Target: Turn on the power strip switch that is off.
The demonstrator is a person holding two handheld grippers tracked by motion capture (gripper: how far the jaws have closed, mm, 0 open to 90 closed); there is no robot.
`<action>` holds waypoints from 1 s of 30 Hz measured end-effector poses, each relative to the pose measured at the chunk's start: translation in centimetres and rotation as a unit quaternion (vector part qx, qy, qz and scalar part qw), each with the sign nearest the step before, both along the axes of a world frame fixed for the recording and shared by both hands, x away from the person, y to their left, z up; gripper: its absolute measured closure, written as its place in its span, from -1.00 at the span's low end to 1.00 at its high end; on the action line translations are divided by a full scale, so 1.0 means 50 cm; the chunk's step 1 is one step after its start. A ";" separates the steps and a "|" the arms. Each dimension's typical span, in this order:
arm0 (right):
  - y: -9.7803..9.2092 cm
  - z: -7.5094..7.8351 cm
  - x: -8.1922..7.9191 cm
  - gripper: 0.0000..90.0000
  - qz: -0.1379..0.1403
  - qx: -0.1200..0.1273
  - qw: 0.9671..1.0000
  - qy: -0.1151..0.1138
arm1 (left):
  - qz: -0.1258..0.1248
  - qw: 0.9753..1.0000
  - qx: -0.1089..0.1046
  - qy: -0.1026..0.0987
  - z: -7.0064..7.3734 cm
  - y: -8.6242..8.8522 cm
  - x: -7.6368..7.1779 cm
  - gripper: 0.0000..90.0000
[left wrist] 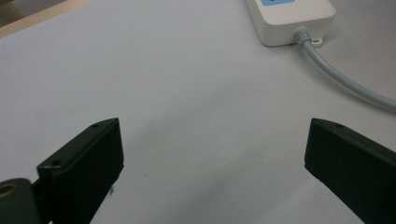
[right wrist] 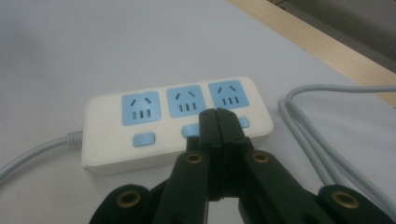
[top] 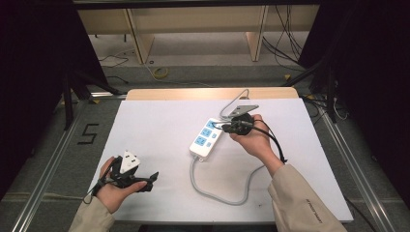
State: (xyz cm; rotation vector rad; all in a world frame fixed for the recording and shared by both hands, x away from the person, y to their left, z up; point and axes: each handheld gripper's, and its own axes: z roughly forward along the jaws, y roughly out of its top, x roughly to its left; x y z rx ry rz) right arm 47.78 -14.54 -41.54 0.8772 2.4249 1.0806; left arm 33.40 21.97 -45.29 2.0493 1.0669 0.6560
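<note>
Pressing a switch on the power strip

Right gripper [right wrist: 218, 116] clenched tight, holding nothing, tips at the blue buttons on the white power strip [top: 207, 137] in the middle of the high view. Left gripper [left wrist: 212, 154] spread wide, empty, waiting low left. Press looks barely begun; other switches left.

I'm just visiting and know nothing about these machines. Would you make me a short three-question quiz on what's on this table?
1. How many blue sockets does the power strip have?
2. True or false: the left tongs grip the grey cable.
3. The right tongs are: A) wide open above the strip, B) shut, tips at the strip's row of blue buttons, C) lying flat on the white sheet.

Key: 1. Three. 2. False; their jaws stand wide apart over bare sheet. 3. B.
</note>
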 end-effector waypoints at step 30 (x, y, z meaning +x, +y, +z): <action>0.029 -0.012 0.027 1.00 0.004 -0.021 1.000 0.017 | -0.003 1.000 0.001 0.001 0.000 -0.001 0.001 -0.91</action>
